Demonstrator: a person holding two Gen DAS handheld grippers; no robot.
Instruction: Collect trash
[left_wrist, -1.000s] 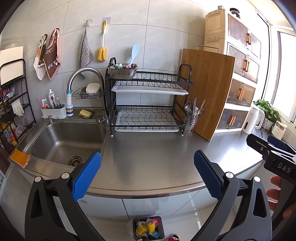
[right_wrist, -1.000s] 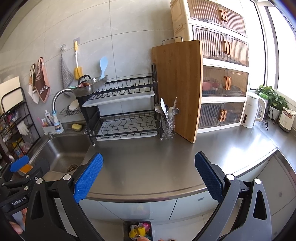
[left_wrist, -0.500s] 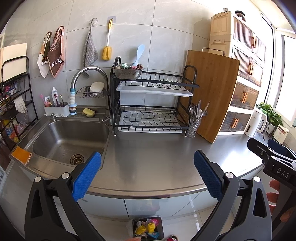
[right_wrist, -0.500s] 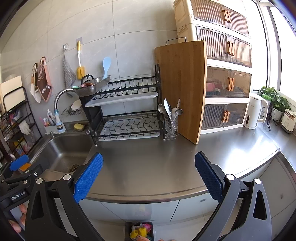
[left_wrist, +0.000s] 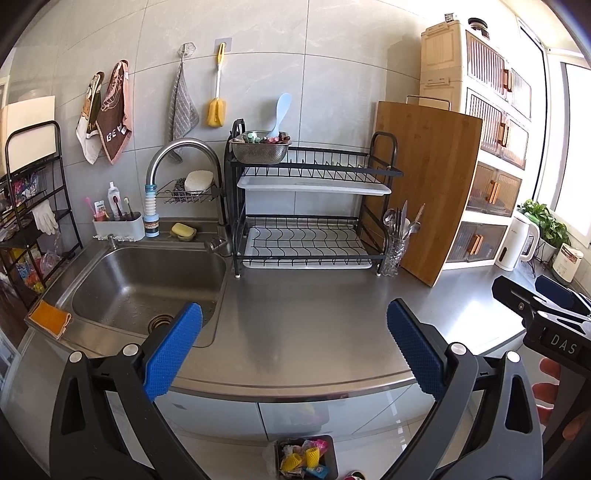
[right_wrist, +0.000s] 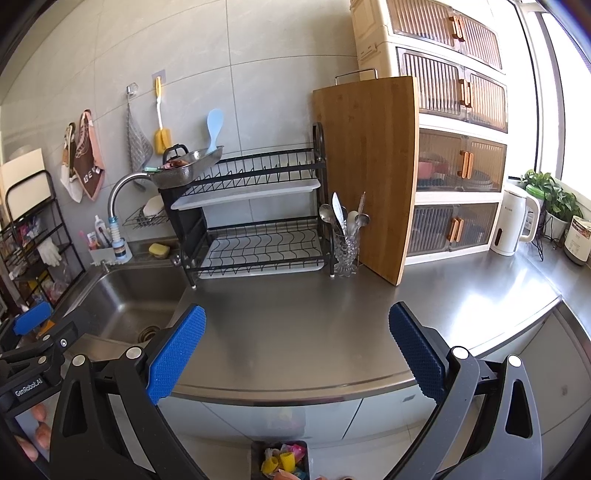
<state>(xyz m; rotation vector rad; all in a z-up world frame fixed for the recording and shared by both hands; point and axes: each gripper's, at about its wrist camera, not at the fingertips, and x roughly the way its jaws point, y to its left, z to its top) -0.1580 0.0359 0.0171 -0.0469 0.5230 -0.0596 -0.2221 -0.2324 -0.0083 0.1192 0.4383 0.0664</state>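
A dark trash bin (left_wrist: 304, 461) with colourful scraps stands on the floor below the counter edge; it also shows in the right wrist view (right_wrist: 281, 459). My left gripper (left_wrist: 293, 341) is open and empty above the steel counter (left_wrist: 314, 306). My right gripper (right_wrist: 297, 343) is open and empty, also above the counter (right_wrist: 295, 314). Each gripper shows at the edge of the other's view: the right one (left_wrist: 546, 314), the left one (right_wrist: 37, 328). A metal colander (left_wrist: 260, 147) holding small colourful items sits on top of the dish rack (left_wrist: 306, 206).
A sink (left_wrist: 144, 284) lies at the left with an orange cloth (left_wrist: 50, 317) on its rim. A cutlery glass (left_wrist: 397, 247), a leaning wooden board (left_wrist: 428, 192), a white kettle (left_wrist: 519, 242) and cabinets (right_wrist: 443, 129) stand along the back. A wire shelf (left_wrist: 29, 206) stands far left.
Both grippers have lifted and drawn back slightly, so the counter and sink sit lower in view. Both stay open and empty.
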